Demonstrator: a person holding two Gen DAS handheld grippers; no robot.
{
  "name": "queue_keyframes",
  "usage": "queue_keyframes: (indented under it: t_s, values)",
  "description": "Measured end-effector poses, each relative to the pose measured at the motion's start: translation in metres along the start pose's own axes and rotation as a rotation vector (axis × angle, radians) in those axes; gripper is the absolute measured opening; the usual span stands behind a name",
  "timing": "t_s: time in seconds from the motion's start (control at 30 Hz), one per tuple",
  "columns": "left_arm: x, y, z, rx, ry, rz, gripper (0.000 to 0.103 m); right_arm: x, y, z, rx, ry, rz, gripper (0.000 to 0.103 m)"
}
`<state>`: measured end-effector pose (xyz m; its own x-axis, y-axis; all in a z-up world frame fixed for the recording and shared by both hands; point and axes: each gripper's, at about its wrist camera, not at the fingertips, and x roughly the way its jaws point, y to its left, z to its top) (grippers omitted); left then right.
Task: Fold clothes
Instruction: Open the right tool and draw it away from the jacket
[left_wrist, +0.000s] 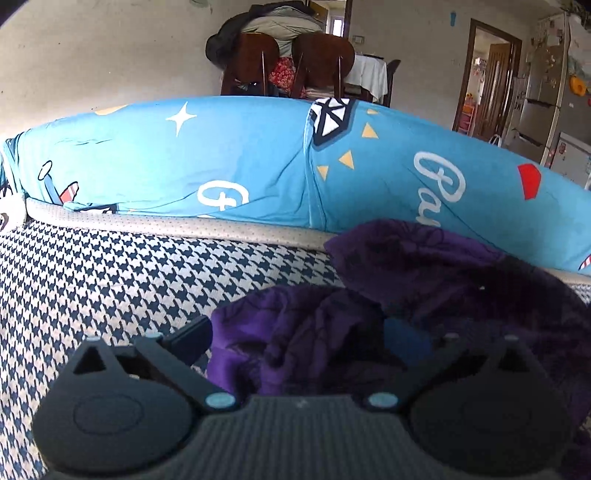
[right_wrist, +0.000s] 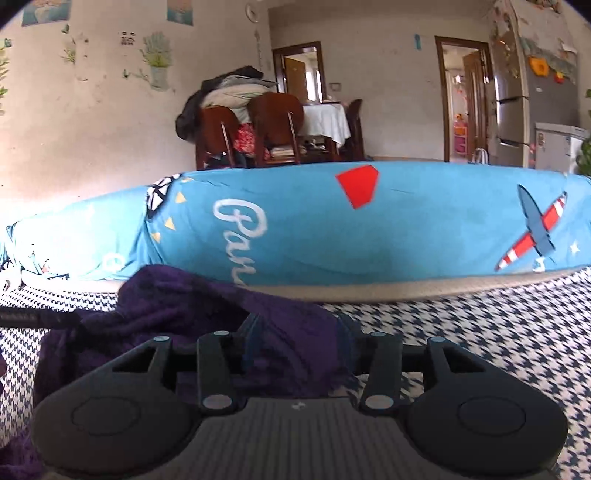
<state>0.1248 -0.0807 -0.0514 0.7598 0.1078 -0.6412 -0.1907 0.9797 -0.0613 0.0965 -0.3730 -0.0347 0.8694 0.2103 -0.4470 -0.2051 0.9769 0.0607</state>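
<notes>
A crumpled dark purple garment lies on a blue-and-white houndstooth surface. My left gripper hovers low over its near left part with the jaws spread wide. Purple cloth lies between the fingers, but the pads do not press on it. In the right wrist view the same garment lies heaped to the left and centre. My right gripper stands partly open over its right end. A fold of purple cloth sits loosely between those fingers.
A long blue cartoon-print bolster runs along the far edge of the houndstooth surface. Behind it stand wooden chairs piled with clothes, a table with a white cloth, doorways and a fridge.
</notes>
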Motion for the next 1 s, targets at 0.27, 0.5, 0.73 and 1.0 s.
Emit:
queue_keyframes:
  t_s: [0.27,0.5,0.73,1.0]
  values:
    - [0.003,-0.005,-0.006,0.041,0.022,0.000,0.103,0.031,0.028,0.005,-0.107,0.014,0.034,0.045]
    - [0.007,-0.006,-0.009,0.041,0.041,-0.009,0.103,0.056,0.039,0.007,-0.155,0.026,0.020,0.049]
    - [0.009,-0.004,-0.010,0.038,0.056,-0.012,0.103,0.071,0.042,0.003,-0.130,0.040,-0.019,0.014]
    - [0.004,-0.001,-0.009,0.022,0.050,-0.013,0.103,0.037,0.017,0.014,-0.017,-0.096,-0.182,0.009]
